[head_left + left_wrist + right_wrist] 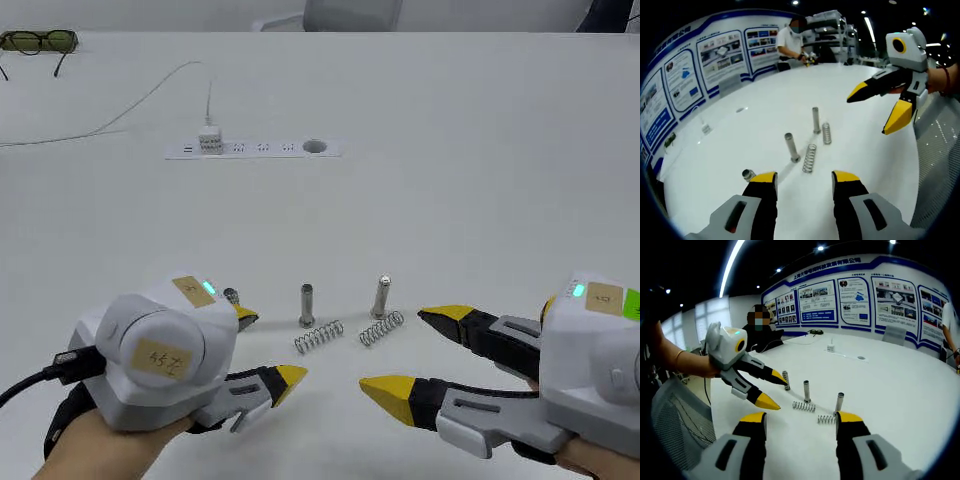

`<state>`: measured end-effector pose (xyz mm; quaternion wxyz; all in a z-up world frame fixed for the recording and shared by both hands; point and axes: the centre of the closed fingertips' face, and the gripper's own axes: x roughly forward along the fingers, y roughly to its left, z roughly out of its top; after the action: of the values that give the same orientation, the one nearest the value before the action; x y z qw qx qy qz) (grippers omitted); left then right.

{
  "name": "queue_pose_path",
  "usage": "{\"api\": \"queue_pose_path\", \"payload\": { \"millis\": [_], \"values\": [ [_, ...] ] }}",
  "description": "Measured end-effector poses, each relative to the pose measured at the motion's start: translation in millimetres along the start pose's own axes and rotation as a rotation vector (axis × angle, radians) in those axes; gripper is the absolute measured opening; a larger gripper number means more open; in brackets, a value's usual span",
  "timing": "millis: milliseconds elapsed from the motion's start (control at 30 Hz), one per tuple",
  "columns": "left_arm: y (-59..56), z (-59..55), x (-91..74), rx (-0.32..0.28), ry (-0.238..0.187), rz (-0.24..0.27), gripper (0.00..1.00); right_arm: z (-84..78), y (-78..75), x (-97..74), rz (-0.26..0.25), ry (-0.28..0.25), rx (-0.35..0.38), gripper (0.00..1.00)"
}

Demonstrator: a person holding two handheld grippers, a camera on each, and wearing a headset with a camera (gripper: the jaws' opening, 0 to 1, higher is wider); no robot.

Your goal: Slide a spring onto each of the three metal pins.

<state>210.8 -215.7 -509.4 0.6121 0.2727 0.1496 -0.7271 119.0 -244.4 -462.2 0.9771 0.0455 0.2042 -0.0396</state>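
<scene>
Three metal pins stand in a row on the white table. The middle pin [307, 303] and the right pin [381, 296] are bare. My left gripper partly hides the left pin [231, 296]; in the right gripper view this pin [786, 380] looks ribbed, as if coiled. Two springs [319, 336] [381, 328] lie flat just in front of the bare pins. The left gripper [270, 347] is open, low beside the left pin, with nothing between its jaws. Facing it from the right, my right gripper [392, 350] is open and empty, close to the right spring [826, 418].
A white power strip [255, 149] with a plug [209, 138] and a thin cable lies farther back. Glasses [38, 41] rest at the far left corner. A chair [350, 12] stands behind the table. A person [760, 330] sits beyond it.
</scene>
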Motion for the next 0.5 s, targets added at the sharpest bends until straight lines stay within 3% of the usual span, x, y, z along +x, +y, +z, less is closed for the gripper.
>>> {"api": "queue_pose_path", "payload": {
  "millis": [267, 500],
  "values": [
    [-2.7, 3.1, 18.6, -0.006, 0.010, -0.037, 0.36, -2.0, -6.9, -6.0, -0.012, 0.001, 0.019, 0.62],
    [-2.1, -2.5, 27.6, -0.004, 0.043, -0.051, 0.29, -2.9, -9.2, -7.7, -0.018, 0.000, 0.043, 0.63]
  ]
}}
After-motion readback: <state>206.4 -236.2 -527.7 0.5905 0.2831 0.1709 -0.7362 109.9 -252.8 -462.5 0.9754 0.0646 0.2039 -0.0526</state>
